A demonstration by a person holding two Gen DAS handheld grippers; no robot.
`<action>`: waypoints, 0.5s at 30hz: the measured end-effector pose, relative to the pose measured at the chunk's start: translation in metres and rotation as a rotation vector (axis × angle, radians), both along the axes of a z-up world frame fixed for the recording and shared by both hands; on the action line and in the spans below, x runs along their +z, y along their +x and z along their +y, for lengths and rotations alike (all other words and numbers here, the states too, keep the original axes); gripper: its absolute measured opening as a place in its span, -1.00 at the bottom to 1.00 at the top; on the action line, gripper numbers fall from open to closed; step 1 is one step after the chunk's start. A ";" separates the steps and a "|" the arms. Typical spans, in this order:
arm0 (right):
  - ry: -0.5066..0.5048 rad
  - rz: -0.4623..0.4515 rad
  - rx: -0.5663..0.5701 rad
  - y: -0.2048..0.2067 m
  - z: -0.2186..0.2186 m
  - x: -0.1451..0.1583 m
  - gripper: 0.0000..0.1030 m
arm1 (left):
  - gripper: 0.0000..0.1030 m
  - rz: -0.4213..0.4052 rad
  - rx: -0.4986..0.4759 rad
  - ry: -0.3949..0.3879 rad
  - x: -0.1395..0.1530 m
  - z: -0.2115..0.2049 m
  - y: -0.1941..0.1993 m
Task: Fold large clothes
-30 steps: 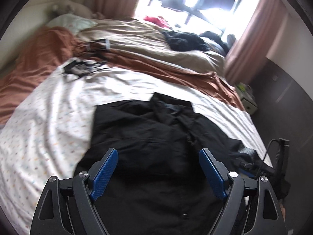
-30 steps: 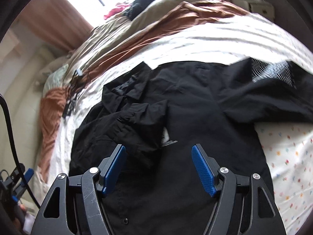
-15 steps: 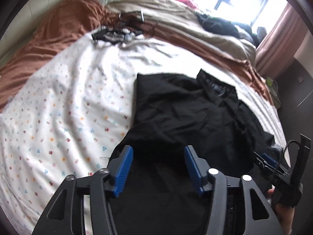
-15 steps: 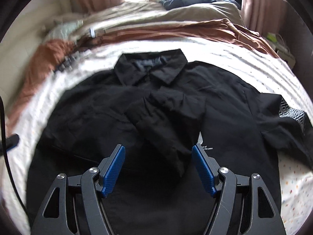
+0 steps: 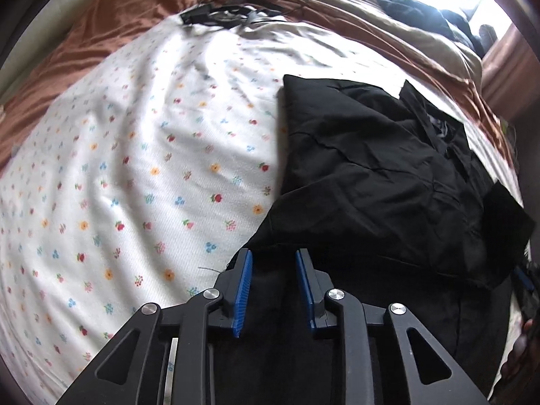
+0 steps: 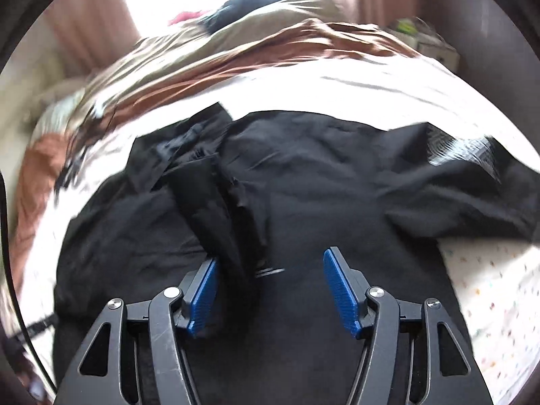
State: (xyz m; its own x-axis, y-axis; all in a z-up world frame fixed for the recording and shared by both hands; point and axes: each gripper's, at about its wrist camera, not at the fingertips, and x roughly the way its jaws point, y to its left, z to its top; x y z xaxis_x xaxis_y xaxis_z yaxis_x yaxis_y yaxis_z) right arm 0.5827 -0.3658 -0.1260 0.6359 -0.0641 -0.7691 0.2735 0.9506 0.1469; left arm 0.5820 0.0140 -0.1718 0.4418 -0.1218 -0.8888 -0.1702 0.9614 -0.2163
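A black collared shirt [image 5: 371, 168] lies spread on the bed, collar [image 5: 435, 114] toward the far side. My left gripper [image 5: 273, 253] hangs low over the shirt's near left edge. Its jaws are closing and stand narrow, with dark fabric in the gap and no pad seen pressing on it. In the right wrist view the shirt [image 6: 320, 185] fills the middle, with one sleeve [image 6: 209, 209] folded across the front. My right gripper [image 6: 270, 256] is open over that sleeve's end, its jaws closing a little. The other sleeve [image 6: 462, 148], with a white print, spreads out to the right.
A white flowered sheet [image 5: 135, 168] covers the bed to the left of the shirt. Brown and beige blankets [image 5: 111, 17] are bunched at the far side, with black cables and a device [image 5: 216, 13] on them. Dark clothes [image 5: 415, 10] lie near the bright window.
My left gripper has sunk toward the shirt's left edge and its jaws have narrowed a lot. The right view has swung sideways and its jaws have narrowed slightly.
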 end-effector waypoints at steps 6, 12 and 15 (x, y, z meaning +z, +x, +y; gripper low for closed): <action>0.234 0.034 -0.056 -0.017 -0.040 -0.015 -0.39 | -0.54 -0.001 0.019 0.003 0.000 0.003 -0.004; 0.476 0.067 -0.106 -0.013 -0.073 -0.052 -0.79 | -0.54 0.003 0.024 0.006 -0.002 0.003 0.001; 0.528 0.061 -0.107 -0.006 -0.077 -0.063 -0.81 | -0.54 0.005 0.027 0.007 -0.002 0.002 0.003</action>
